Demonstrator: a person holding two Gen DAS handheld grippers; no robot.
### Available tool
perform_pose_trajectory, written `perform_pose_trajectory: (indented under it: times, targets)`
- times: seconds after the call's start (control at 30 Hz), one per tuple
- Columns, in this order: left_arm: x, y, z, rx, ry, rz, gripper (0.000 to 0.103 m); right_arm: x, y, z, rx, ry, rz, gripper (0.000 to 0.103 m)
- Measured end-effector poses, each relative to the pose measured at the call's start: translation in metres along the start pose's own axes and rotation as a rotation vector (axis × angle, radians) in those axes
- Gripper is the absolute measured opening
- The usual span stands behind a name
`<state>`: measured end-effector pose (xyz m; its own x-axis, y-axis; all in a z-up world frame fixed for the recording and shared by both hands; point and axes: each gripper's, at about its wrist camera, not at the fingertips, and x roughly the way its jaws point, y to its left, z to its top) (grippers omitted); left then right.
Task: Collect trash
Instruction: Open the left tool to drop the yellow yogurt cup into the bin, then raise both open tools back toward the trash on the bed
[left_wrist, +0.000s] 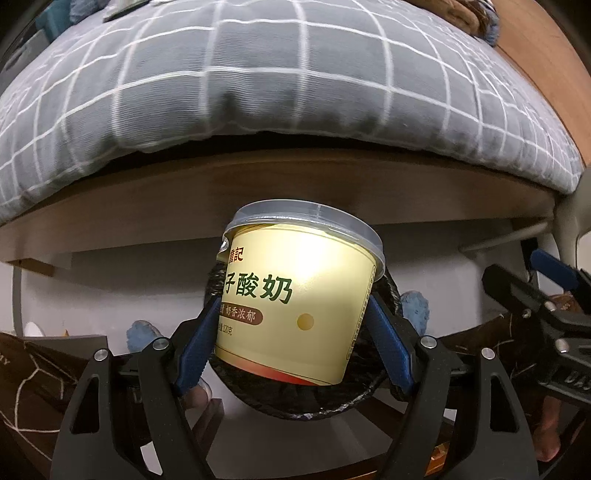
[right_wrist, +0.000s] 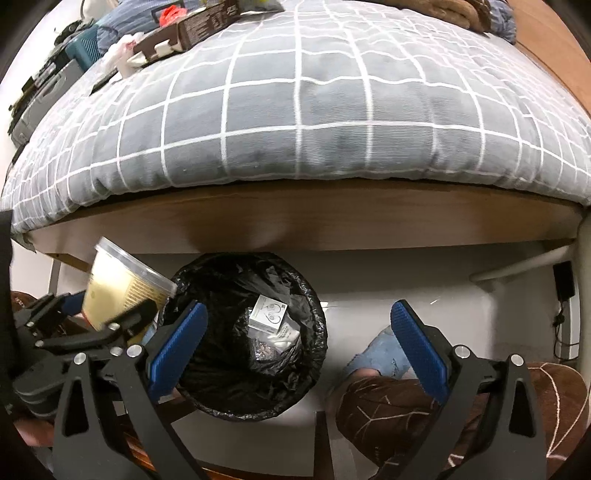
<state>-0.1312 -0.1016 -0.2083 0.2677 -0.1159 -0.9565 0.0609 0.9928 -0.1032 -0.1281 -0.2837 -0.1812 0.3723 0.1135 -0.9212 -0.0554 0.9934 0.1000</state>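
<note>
My left gripper (left_wrist: 291, 343) is shut on a cream yogurt tub (left_wrist: 295, 306) with a clear lid, its blue pads (left_wrist: 195, 354) pressing both sides. The tub hangs above the rim of a round bin lined with a black bag (left_wrist: 332, 406). In the right wrist view the same tub (right_wrist: 122, 291) sits at the bin's left edge, held by the left gripper (right_wrist: 110, 314). The bin (right_wrist: 243, 332) holds a small white box (right_wrist: 267, 314) and clear wrapping. My right gripper (right_wrist: 299, 347) is open above the bin's right side, with nothing between its fingers.
A bed with a grey checked quilt (right_wrist: 314, 110) and wooden frame (right_wrist: 295, 221) overhangs the bin. Boxes and wrappers (right_wrist: 192, 22) lie at the quilt's far left. A person's brown patterned trouser legs (right_wrist: 406, 413) and blue slippers (right_wrist: 384, 350) stand on the white floor beside the bin.
</note>
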Motion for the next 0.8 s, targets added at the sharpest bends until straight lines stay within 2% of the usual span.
perform_pose_trajectory:
  times: [0.23,0.4,0.5,0.57,0.73,0.8]
  targets:
    - [0.003,-0.007,-0.004,0.012,0.014,-0.008,0.076,-0.004,-0.011,0.000,0.021,-0.010,-0.010,0.096]
    - [0.003,-0.011,-0.004,0.017,0.006,-0.017,0.072,-0.002,-0.012,0.001,0.027,-0.007,-0.007,0.096]
    - [0.003,-0.012,-0.005,0.018,0.002,-0.010,0.076,-0.001,-0.010,0.002,0.024,-0.003,-0.006,0.096]
    - [0.003,-0.009,-0.005,0.012,0.004,-0.006,0.084,0.000,-0.009,0.002,0.019,0.001,-0.008,0.096]
    - [-0.006,-0.001,-0.002,0.000,-0.020,0.026,0.096,0.001,-0.006,0.001,0.013,-0.003,-0.007,0.096]
    - [-0.011,0.003,0.000,-0.006,-0.035,0.039,0.097,0.000,-0.004,0.002,0.008,-0.005,-0.006,0.096]
